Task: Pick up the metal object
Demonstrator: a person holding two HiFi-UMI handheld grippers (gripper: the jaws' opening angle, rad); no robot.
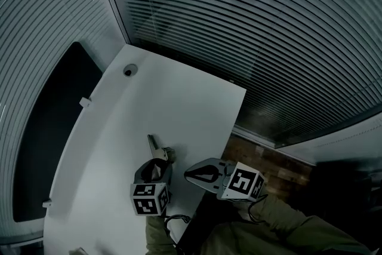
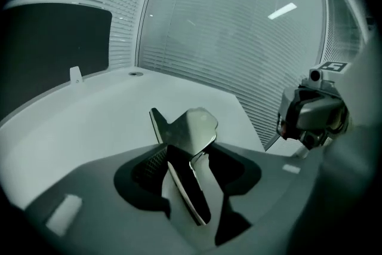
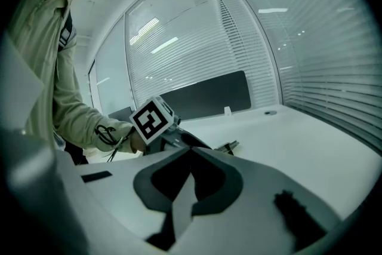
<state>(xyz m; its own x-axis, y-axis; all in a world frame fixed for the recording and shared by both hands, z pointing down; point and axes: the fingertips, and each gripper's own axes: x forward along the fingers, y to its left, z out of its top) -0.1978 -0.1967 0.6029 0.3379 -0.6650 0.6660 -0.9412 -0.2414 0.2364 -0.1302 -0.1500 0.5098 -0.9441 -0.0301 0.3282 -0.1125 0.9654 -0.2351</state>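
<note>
The metal object, a flat plate with a long thin strip, lies at the near middle of the white table. My left gripper stands over its near end. In the left gripper view the metal object runs through the left gripper, its plate sticking out past the tips, and both jaws rest against it. My right gripper hovers by the table's right edge, just right of the left one. The right gripper has its tips together and holds nothing. From there the metal object shows beyond the left gripper's marker cube.
A round cable hole sits at the table's far left corner. Small white clips mark its left edge, beside a dark panel. Slatted blinds surround the table. Wood floor shows to the right.
</note>
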